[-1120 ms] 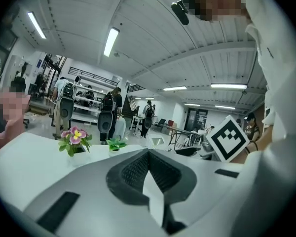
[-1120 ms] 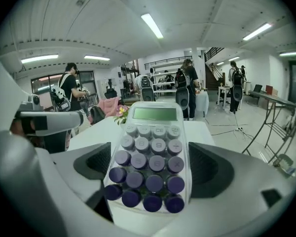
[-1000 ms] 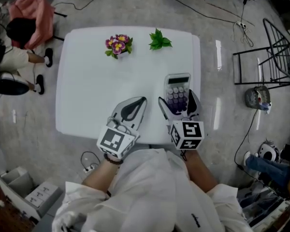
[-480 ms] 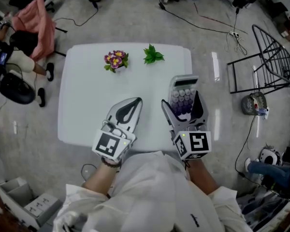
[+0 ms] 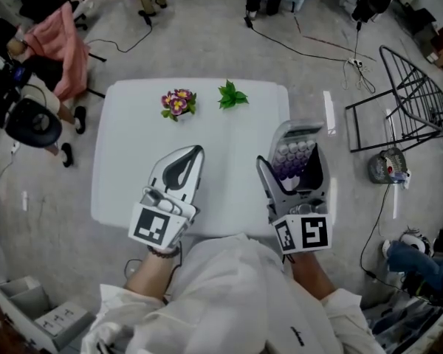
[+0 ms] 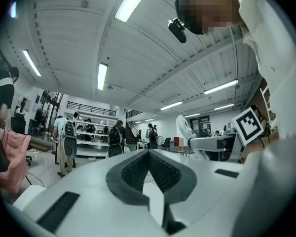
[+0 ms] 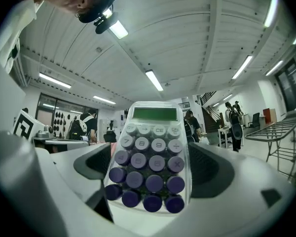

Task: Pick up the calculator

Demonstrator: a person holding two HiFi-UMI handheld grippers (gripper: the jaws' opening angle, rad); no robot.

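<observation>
Grey ribbed pads on the right claw [image 5: 292, 161] press the two long sides of the calculator [image 7: 149, 157], so this claw grips it with its jaws wide apart. The calculator sits between the jaws with its keys facing up. Its long way runs straight out along the claw. Dark purple round keys are nearest the claw's base, then paler keys, and the green screen is at the far end. Its case is smooth clear plastic with round corners. Left of this claw, the left claw [image 5: 194, 152] is closed, tips touching, holding nothing. Below both is a white table [image 5: 125, 146]. Farther ahead stand small flowers [image 5: 178, 102] and a green leafy sprig [image 5: 231, 95].
</observation>
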